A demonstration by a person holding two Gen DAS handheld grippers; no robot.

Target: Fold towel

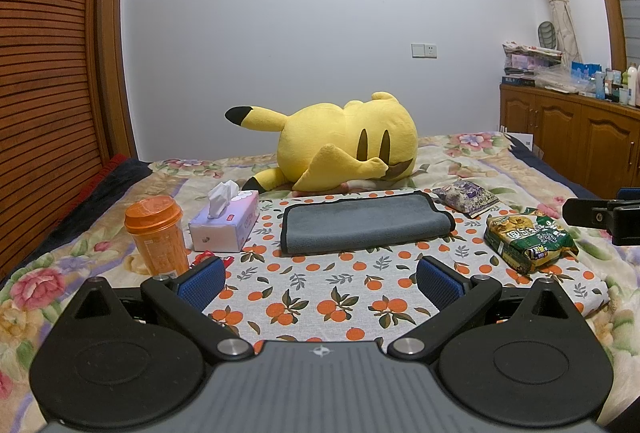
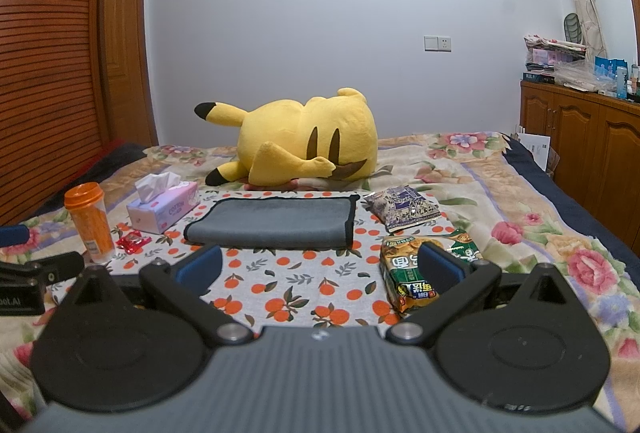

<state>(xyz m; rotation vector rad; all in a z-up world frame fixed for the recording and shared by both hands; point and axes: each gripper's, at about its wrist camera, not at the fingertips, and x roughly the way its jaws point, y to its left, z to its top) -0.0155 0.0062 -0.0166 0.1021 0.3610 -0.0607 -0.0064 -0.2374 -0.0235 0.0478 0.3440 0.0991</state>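
A grey towel (image 1: 366,223) with black trim lies folded in a flat rectangle on an orange-print cloth (image 1: 320,297) on the bed. It also shows in the right wrist view (image 2: 274,223). My left gripper (image 1: 320,279) is open and empty, hovering above the cloth well short of the towel. My right gripper (image 2: 320,267) is open and empty, also short of the towel, with its right finger in front of a green snack bag (image 2: 412,273). Part of the right gripper shows at the far right of the left wrist view (image 1: 600,217).
An orange cup (image 1: 158,235), a tissue box (image 1: 226,221) and a red wrapper (image 2: 132,243) sit left of the towel. A purple packet (image 1: 466,199) and the green snack bag (image 1: 528,237) sit to the right. A yellow plush toy (image 1: 344,145) lies behind. Wooden cabinets (image 1: 568,141) stand right.
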